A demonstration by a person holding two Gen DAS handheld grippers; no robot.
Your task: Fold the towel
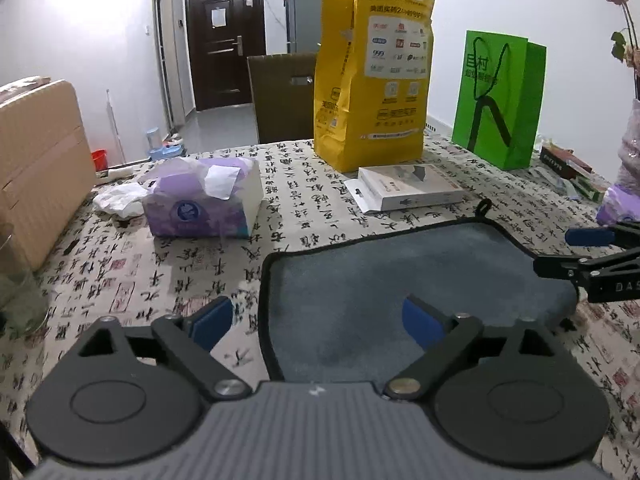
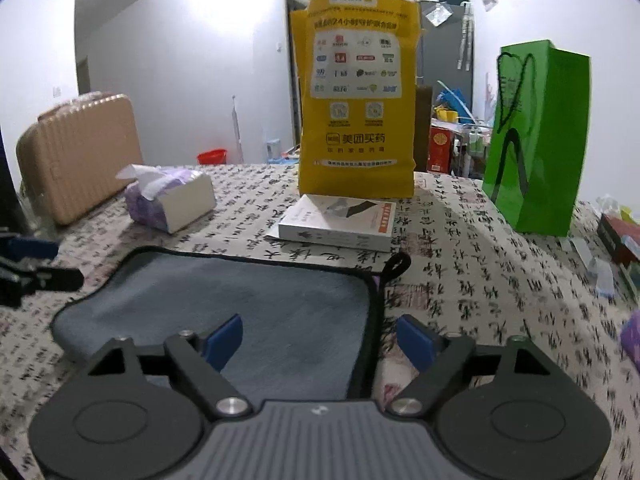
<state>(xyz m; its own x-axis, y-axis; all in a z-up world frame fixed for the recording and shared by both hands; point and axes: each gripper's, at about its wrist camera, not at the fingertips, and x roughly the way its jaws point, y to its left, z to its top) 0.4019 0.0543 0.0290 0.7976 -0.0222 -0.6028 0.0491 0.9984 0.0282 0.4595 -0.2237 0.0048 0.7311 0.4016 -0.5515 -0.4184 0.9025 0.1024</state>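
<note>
1. A grey towel [image 1: 400,280] with black edging lies flat on the counter [image 1: 140,280], which is covered by a cloth printed with black Chinese calligraphy and red seals.
2. The left claw [image 1: 316,322] is released, its blue pads spread wide across the towel's left edge, one pad over the cloth, one over the towel.
3. The right claw [image 2: 320,340] is likewise released, straddling the towel's right edge below its black hanging loop [image 2: 396,264].
4. Beyond the towel's far edge sits a white box [image 2: 340,224], just beside it; its print is too small to read.
5. Behind that box stands a yellow paper bag [image 2: 356,96] printed with 美团买药 and a grid of small logos.
6. Right of the towel, well apart, stands a green bag [image 2: 536,140]; in the left view its first two characters read 目村.
7. Left of the towel, a purple tissue pack [image 1: 204,204] rests, with open patterned cloth between them.
8. A tan suitcase [image 2: 80,152] stands past the counter's left edge.
</note>
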